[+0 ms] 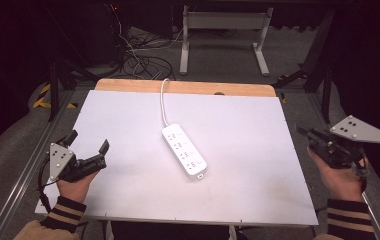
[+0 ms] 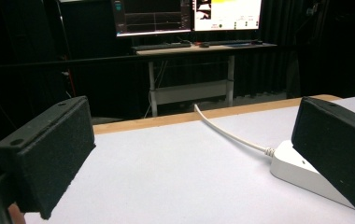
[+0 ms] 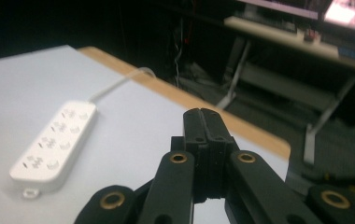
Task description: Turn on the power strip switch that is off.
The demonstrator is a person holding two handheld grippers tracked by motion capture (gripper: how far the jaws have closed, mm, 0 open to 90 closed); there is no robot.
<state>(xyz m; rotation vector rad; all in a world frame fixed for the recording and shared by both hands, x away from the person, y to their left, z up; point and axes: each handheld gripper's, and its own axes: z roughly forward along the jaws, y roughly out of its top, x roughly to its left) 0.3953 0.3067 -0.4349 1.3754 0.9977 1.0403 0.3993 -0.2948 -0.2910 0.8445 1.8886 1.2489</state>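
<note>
A white power strip (image 1: 184,149) lies at the middle of the white table (image 1: 128,115), its cord (image 1: 164,97) running off over the far edge. My left gripper (image 1: 89,142) rests near the table's left edge, held in a hand, jaws wide open and empty. Between its black pads (image 2: 49,154) the left gripper view has bare table and the strip's cord end (image 2: 301,170). My right gripper (image 1: 303,131) hovers at the table's right edge with its jaws pressed together, holding nothing. Its shut fingertips (image 3: 207,122) point past the power strip (image 3: 54,144) toward the table's far corner.
The table's far edge is a bare wooden strip (image 1: 188,87). Beyond it stand a desk frame (image 1: 223,35), loose cables (image 1: 143,62) on the floor and lit monitors (image 2: 185,14). Metal rails run along both table sides.
</note>
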